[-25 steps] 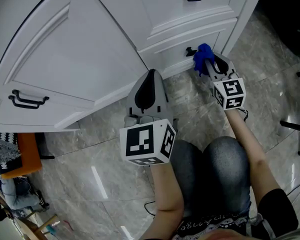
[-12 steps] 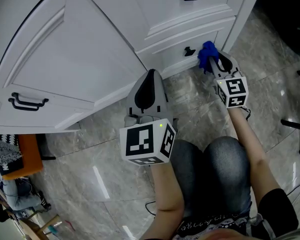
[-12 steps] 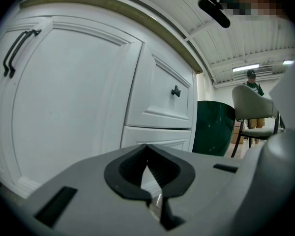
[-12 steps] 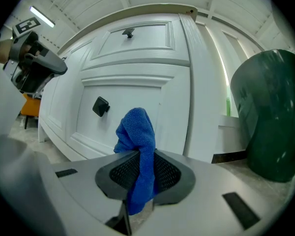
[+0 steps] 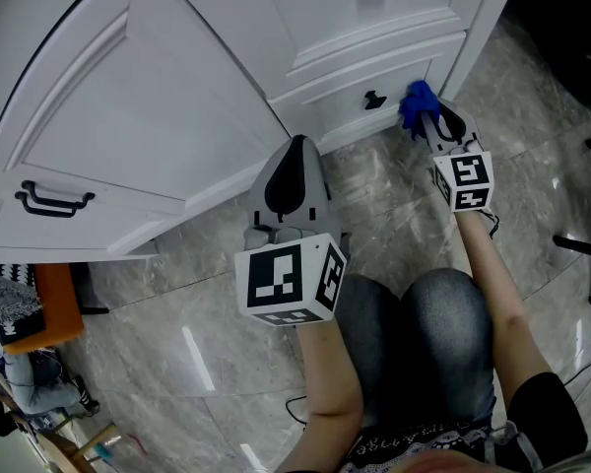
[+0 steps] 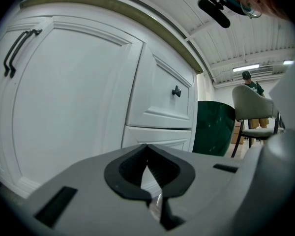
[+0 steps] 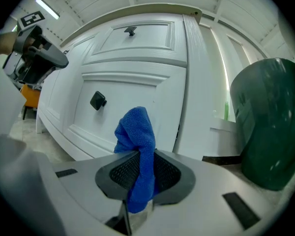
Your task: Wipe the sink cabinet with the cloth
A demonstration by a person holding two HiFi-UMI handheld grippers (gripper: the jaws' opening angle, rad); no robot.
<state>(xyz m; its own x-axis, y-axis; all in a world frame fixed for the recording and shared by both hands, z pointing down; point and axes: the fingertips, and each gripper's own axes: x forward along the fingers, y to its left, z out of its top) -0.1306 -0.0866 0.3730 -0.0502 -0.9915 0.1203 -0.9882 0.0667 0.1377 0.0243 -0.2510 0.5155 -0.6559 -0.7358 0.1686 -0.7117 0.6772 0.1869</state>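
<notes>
My right gripper (image 5: 429, 118) clamps the cloth (image 5: 415, 101) | cloth by the drawer (image 5: 325, 101) low on the cabinet (image 5: 305, 13), right of its knob (image 5: 374, 100) | my left gripper (image 5: 297, 148) closed on nothing, before the door (image 5: 148, 136).

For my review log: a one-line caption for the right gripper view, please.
Right gripper clamps a blue cloth in front of the white cabinet drawer, right of its black knob.

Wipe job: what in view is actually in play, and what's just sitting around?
In play:
- blue cloth, clamped in the right gripper
- white sink cabinet; the cloth is at its lower drawer front

Sitting around:
- left gripper, shut and empty
- dark green container
- chair
- orange object on the floor
</notes>
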